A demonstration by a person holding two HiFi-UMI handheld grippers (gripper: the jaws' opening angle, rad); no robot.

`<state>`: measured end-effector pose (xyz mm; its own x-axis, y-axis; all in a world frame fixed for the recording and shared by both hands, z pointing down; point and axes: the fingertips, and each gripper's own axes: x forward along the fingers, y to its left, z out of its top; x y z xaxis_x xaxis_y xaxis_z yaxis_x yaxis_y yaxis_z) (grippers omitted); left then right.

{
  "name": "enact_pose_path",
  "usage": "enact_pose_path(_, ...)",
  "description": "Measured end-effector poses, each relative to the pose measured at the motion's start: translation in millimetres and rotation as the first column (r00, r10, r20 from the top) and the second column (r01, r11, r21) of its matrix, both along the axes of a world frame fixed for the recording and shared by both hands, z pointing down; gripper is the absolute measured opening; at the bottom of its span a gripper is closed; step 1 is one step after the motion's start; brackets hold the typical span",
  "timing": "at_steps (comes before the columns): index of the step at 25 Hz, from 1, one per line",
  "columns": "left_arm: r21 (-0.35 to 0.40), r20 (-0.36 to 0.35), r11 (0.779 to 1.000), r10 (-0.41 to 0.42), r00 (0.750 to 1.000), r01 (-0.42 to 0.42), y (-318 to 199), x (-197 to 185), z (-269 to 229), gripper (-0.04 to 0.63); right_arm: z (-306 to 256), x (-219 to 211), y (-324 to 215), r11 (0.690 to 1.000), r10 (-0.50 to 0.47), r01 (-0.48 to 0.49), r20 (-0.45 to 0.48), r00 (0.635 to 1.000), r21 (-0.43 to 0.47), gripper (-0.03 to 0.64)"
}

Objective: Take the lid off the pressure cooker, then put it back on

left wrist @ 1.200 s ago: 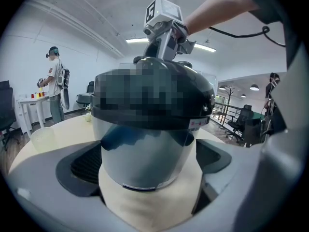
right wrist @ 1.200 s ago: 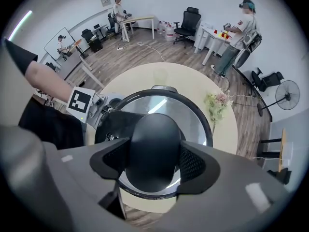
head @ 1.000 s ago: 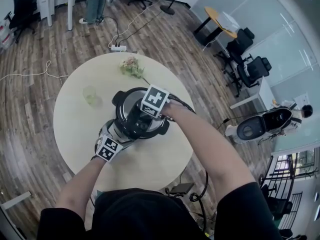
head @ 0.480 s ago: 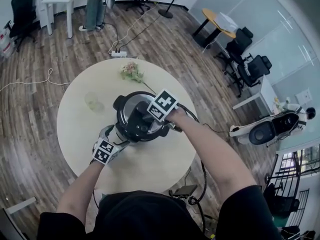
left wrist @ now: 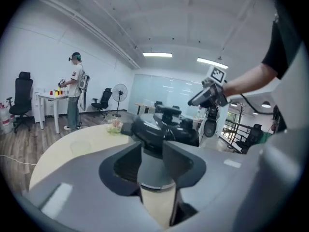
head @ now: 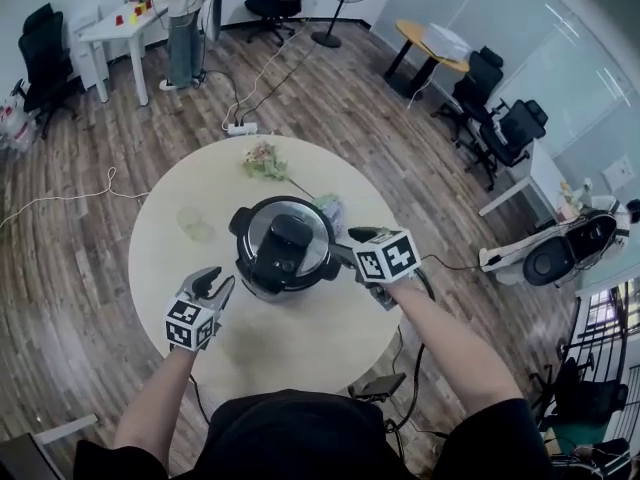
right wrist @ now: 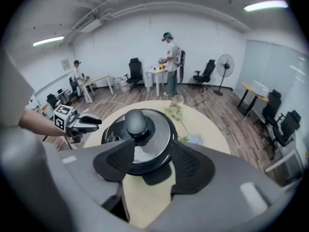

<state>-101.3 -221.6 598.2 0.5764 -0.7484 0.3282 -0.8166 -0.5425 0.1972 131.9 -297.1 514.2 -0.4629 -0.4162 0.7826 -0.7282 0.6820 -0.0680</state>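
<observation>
Looking down on a black pressure cooker point(head: 285, 256) standing near the middle of a round table point(head: 300, 348), with its lid point(head: 262, 230) seated on top and the black knob point(right wrist: 136, 122) pointing up.

Holding the left gripper point(head: 212, 284) off the pot's near-left side, apart from it. Having just been closing its jaws, now standing with a narrow gap and nothing pinched in it, only the pot's side showing beyond.

Holding the right gripper point(head: 352, 246) just beside the pot's right side, and not managing to tell from the head view whether a fingertip is brushing the rim. Having just been narrowing these jaws too, now parted and empty, the lid and knob showing past them.

Seeing the cooker's base cut off behind the jaws in both gripper views.

Making out a sprig of flowers point(head: 265, 158) lying at the table's far side, a faint clear glass point(head: 195, 223) to the left, and a small bluish thing point(head: 328, 206) behind the pot, too blurred for naming.

Losing the table's near edge under a dark top point(head: 290, 433).
</observation>
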Motion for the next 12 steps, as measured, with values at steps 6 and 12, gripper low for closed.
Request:
enact_pose_path(6, 0.172, -0.035, 0.983, -0.055, 0.998, 0.061, -15.4, 3.0, -90.0, 0.002, -42.7, -1.0, 35.1, 0.917, 0.071, -0.111, 0.118, 0.990, 0.384, 0.059)
enact_pose_path(12, 0.341, -0.002, 0.939, -0.052, 0.999, 0.050, -24.5, 34.4, -174.3, 0.002, -92.5, -25.5, 58.3, 0.803, 0.062, -0.261, 0.360, 0.931, 0.536, 0.008)
